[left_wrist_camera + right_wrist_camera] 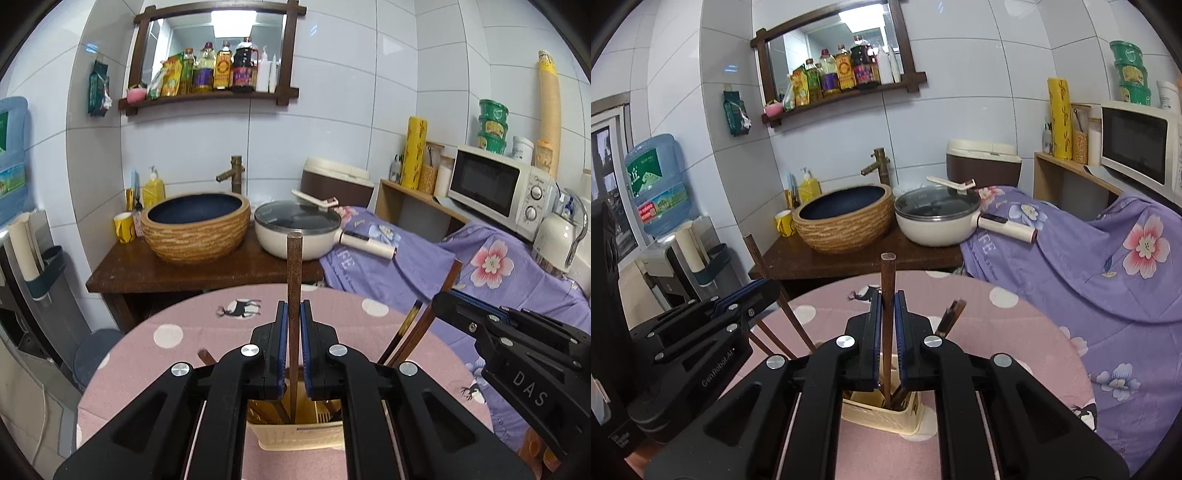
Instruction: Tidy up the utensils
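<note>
Gripping one chopstick each, left tongs (294,325) and right tongs (887,317) hold mid-shaft; sticks light, stiff, slippery above holder (879,417).

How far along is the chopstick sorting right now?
Done: several chopsticks already stand in the cream holder. In hand: the left gripper and right gripper each clamp one chopstick, lower ends in the holder. Left: release both; no loose utensils show on the pink tablecloth.
</note>
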